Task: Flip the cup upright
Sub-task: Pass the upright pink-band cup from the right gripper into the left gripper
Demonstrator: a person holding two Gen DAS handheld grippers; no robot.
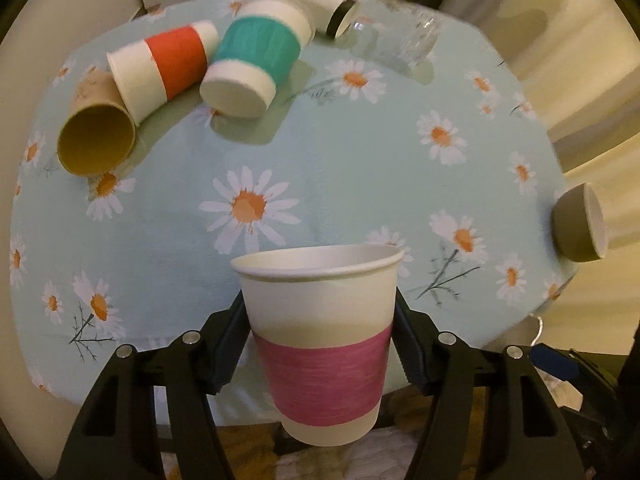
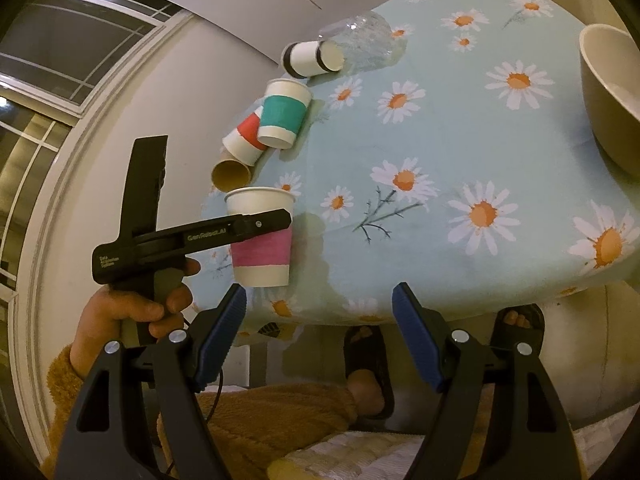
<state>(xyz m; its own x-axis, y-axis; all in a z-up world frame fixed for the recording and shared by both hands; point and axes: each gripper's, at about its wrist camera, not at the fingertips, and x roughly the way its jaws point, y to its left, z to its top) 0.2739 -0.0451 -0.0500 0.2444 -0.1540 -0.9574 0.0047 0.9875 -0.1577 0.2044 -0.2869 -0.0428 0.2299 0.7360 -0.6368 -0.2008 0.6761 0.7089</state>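
Observation:
A white paper cup with a pink band (image 1: 320, 344) stands mouth up between my left gripper's fingers. My left gripper (image 1: 320, 316) is shut on it, holding it at the near edge of the table. The right wrist view shows the same cup (image 2: 262, 248) upright in the left gripper (image 2: 264, 222), seemingly a little above the cloth. My right gripper (image 2: 318, 312) is open and empty, off the table's near edge.
The daisy tablecloth (image 1: 360, 168) covers a round table. Lying on their sides at the back are a brown cup (image 1: 96, 140), a red-banded cup (image 1: 160, 68), a teal-banded cup (image 1: 252, 68), a black-ringed cup (image 1: 316, 0) and a clear glass (image 1: 404, 36). A beige bowl (image 1: 580, 228) sits at the right edge.

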